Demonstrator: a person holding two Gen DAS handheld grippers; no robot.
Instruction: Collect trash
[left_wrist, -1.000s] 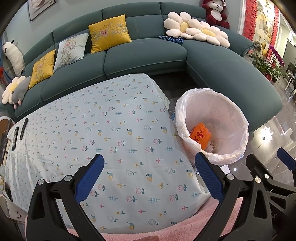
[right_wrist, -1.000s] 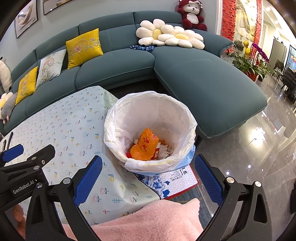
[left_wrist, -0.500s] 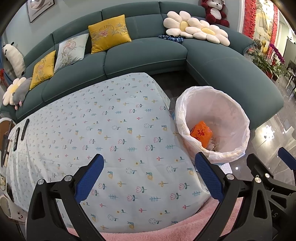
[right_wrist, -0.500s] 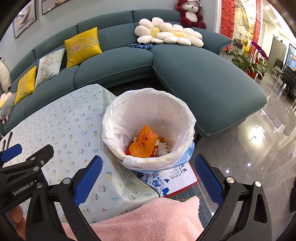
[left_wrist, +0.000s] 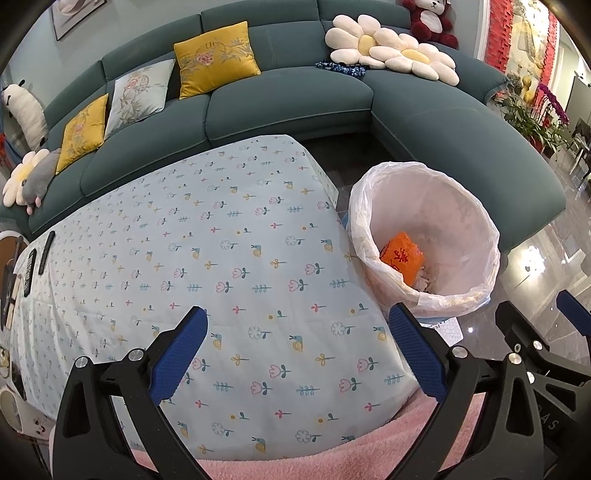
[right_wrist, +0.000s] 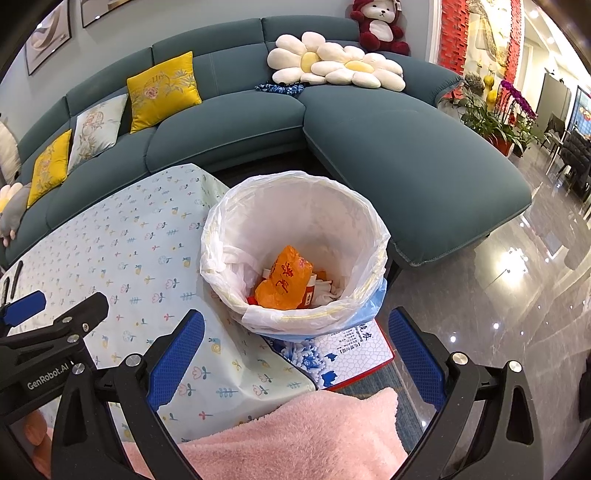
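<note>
- The lined trash bin (right_wrist: 295, 251) is seen at the centre of the right wrist view, on the floor just beside the table corner; in the left wrist view it sits at centre right.
- An orange snack wrapper (right_wrist: 284, 280) is seen at the bottom of the bin, on top of white crumpled paper (right_wrist: 327, 288).
- The wrapper is judged light, thin, crinkly and somewhat slippery; a pinch on a raised fold would suit it best.
- The left gripper (left_wrist: 299, 354) is held spread wide and empty over the flowered tablecloth (left_wrist: 207, 258).
- The right gripper (right_wrist: 295, 354) is likewise held wide apart, with nothing between its pads.
- No loose trash is seen on the cloth.
</note>
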